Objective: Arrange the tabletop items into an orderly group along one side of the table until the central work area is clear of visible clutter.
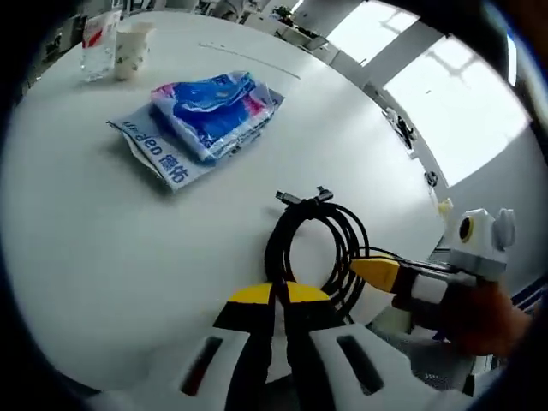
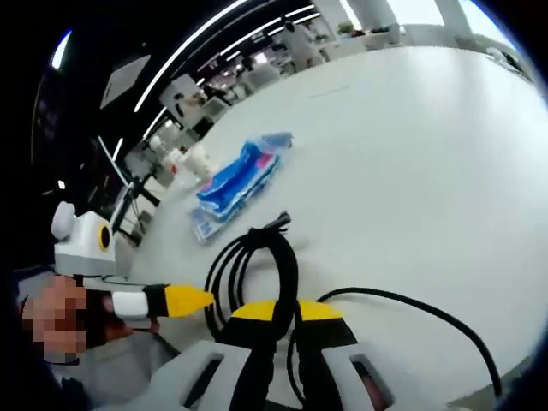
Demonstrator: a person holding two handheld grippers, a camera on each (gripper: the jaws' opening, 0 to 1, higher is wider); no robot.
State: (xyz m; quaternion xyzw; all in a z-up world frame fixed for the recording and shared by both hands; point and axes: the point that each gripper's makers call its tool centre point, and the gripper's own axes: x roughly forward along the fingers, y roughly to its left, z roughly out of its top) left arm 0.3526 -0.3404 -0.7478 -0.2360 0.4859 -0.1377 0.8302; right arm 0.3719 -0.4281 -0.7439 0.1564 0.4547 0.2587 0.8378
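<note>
Left yellow-tipped two-jaw gripper (image 1: pixel 278 295): jaws pinched together on the near edge of the black coiled cable (image 1: pixel 315 248). Right yellow-tipped gripper (image 2: pixel 285 310): jaws also closed on the coil's strands. Coil lies flat at the near edge of the round white table (image 1: pixel 103 282), long axis running near-to-far, plug ends pointing far; one loose strand trails right in the right gripper view. Blue-and-white plastic tissue packs (image 1: pixel 210 120) lie mid-table, farther left; clear plastic cup (image 1: pixel 99 44) and patterned paper cup (image 1: pixel 131 51) stand at the far left edge.
</note>
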